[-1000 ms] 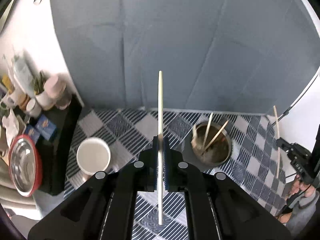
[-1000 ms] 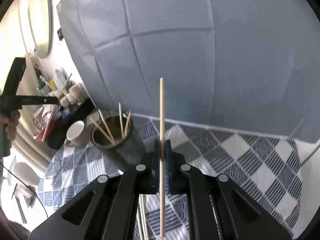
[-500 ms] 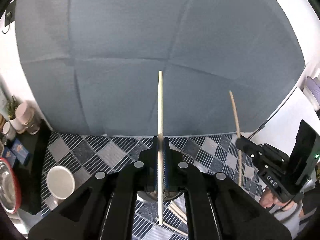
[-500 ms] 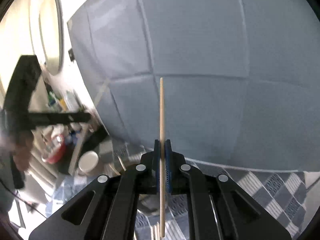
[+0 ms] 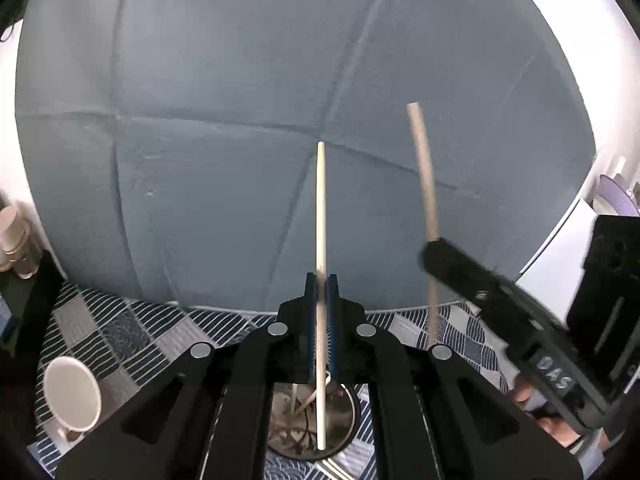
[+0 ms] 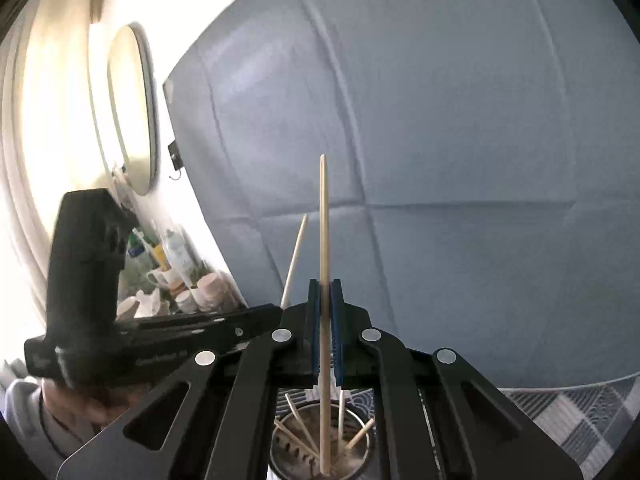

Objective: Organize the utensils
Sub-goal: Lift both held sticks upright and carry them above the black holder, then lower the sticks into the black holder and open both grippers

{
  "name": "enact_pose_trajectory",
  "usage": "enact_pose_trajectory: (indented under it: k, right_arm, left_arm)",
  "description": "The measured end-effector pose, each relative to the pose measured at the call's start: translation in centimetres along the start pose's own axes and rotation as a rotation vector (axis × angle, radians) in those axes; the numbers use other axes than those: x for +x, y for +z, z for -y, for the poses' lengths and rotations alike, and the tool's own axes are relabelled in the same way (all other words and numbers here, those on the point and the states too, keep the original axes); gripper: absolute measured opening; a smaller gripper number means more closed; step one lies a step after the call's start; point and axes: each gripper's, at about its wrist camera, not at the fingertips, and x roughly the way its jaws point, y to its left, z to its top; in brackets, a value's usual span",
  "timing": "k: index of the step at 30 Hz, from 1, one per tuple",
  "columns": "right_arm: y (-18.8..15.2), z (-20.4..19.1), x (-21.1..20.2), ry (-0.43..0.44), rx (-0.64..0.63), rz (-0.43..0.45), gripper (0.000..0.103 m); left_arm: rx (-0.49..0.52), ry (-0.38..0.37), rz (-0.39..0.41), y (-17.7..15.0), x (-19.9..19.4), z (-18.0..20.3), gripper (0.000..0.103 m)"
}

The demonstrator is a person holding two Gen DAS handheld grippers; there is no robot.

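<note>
L gripper (image 5: 320, 280) pinches a pale chopstick (image 5: 321, 216) upright; R gripper (image 6: 325, 284) pinches a tan chopstick (image 6: 324, 240) likewise. Both hang over the metal utensil cup (image 6: 360, 464), w/ more chopsticks inside, on checked cloth (image 5: 120, 332). White mug (image 5: 72, 394) sits left.

Both hand-held grippers are matte black. On the left gripper (image 5: 320, 292) two flat arms run forward, each studded with two round silver rivets, and narrow to a pair of fingers (image 5: 310, 320) lined with blue ribbed pads. The right gripper (image 6: 325, 300) is built the same, with blue-lined fingers (image 6: 314, 320). Seen from the side, each tool has a boxy black block mounted on top; the right one carries pale lettering along its flank. A light grey sleeve (image 6: 20, 408) covers the left wrist.
</note>
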Motion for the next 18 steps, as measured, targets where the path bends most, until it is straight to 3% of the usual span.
enact_pose_trajectory:
  k: [5, 9, 12, 18]
  right_arm:
    - [-2.5, 1.0, 3.0, 0.042, 0.049, -0.006, 0.005]
    - [-5.1, 1.9, 4.4, 0.037, 0.106, 0.012, 0.005]
    - [-7.1, 2.5, 5.2, 0.036, 0.152, 0.02, 0.005]
    - [-9.6, 3.3, 5.8, 0.024, 0.181, 0.002, 0.005]
  left_arm:
    - [0.064, 0.033, 0.065, -1.8, 1.6, -0.2, 0.005]
    - [0.05, 0.11, 0.098, -3.6, 3.1, -1.4, 0.005]
    - [0.029, 0.124, 0.09, -5.1, 4.2, -2.3, 0.005]
    - [-0.006, 0.081, 0.099, -6.7, 4.6, -2.7, 0.005]
